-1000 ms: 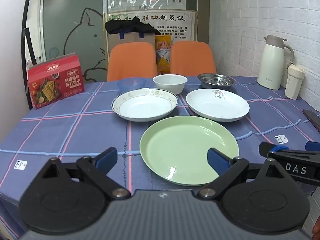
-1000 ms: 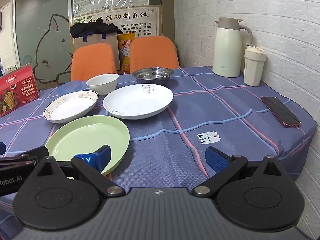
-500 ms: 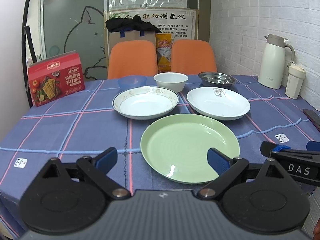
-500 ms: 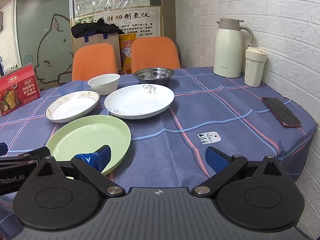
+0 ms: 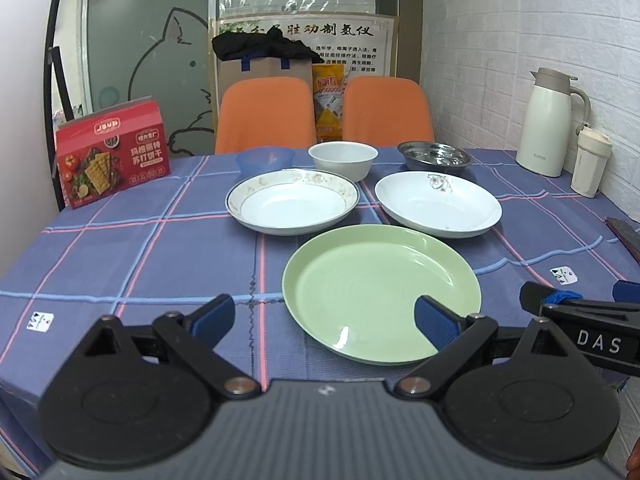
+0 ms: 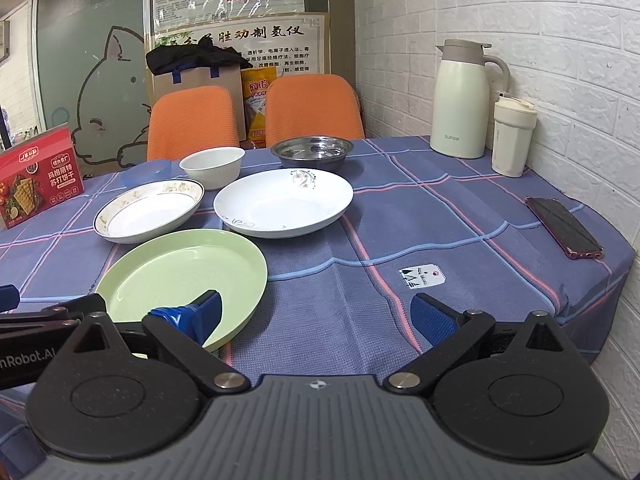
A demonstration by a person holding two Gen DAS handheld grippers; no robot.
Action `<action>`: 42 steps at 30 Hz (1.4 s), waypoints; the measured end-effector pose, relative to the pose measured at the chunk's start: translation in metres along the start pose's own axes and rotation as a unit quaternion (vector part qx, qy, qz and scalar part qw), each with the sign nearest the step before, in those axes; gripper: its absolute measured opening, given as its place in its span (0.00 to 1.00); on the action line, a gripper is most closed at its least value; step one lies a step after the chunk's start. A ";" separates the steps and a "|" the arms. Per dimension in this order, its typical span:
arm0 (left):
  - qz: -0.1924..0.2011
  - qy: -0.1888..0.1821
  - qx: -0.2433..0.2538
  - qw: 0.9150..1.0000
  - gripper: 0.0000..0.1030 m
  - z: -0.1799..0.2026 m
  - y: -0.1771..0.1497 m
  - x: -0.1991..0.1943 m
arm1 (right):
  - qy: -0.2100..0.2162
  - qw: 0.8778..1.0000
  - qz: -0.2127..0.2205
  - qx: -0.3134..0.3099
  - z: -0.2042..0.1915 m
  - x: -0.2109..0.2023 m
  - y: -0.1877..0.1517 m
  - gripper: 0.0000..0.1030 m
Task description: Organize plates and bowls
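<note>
Grippers both stand open and empty: our left gripper (image 5: 324, 316) faces the green plate (image 5: 380, 292) just ahead, our right gripper (image 6: 316, 312) has it ahead-left. We risk skidding the shallow rim across the tablecloth (image 6: 400, 240) into the white plates (image 6: 284, 204) beyond.

A white brick wall (image 6: 520, 20) runs along the right edge of the table (image 6: 460, 208), which wears a blue cloth with pink and pale-blue checks. Two orange chairs (image 5: 264, 114) stand at the far edge. Behind them a poster with Chinese writing (image 5: 304, 48) leans beside a frosted glass panel (image 5: 148, 60) bearing a cat outline. Light is even and indoor.
</note>
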State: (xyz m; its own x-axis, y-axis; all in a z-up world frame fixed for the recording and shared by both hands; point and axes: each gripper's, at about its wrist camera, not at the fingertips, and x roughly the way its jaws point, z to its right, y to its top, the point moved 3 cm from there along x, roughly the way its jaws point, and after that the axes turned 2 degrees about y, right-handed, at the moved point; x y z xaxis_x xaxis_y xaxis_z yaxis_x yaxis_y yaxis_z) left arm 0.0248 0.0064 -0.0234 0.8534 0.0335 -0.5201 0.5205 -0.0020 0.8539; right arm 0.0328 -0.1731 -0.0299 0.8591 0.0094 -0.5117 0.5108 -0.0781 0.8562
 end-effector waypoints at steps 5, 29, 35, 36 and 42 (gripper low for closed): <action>-0.002 0.000 0.000 1.000 0.93 -0.001 0.000 0.000 | 0.000 1.000 0.000 -0.001 -0.001 0.000 0.000 0.86; -0.011 -0.002 -0.003 1.000 0.93 -0.002 0.002 0.006 | 0.001 1.000 -0.005 -0.007 -0.007 0.005 -0.002 0.86; -0.014 -0.005 -0.007 1.000 0.93 -0.005 0.003 0.012 | 0.003 1.000 -0.011 -0.010 -0.009 0.011 -0.003 0.86; -0.015 -0.006 -0.008 1.000 0.93 -0.006 0.003 0.013 | 0.003 1.000 -0.013 -0.011 -0.010 0.012 -0.004 0.86; -0.017 -0.007 -0.008 1.000 0.93 -0.007 0.002 0.015 | 0.007 1.000 -0.023 -0.015 -0.011 0.017 -0.005 0.86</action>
State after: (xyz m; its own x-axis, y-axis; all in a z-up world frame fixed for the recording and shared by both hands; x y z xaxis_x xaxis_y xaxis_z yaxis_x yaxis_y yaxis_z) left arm 0.0381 0.0136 -0.0295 0.8352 0.0194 -0.5496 0.5494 0.0157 0.8354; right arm 0.0453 -0.1613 -0.0426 0.8354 0.0253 -0.5491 0.5496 -0.0482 0.8340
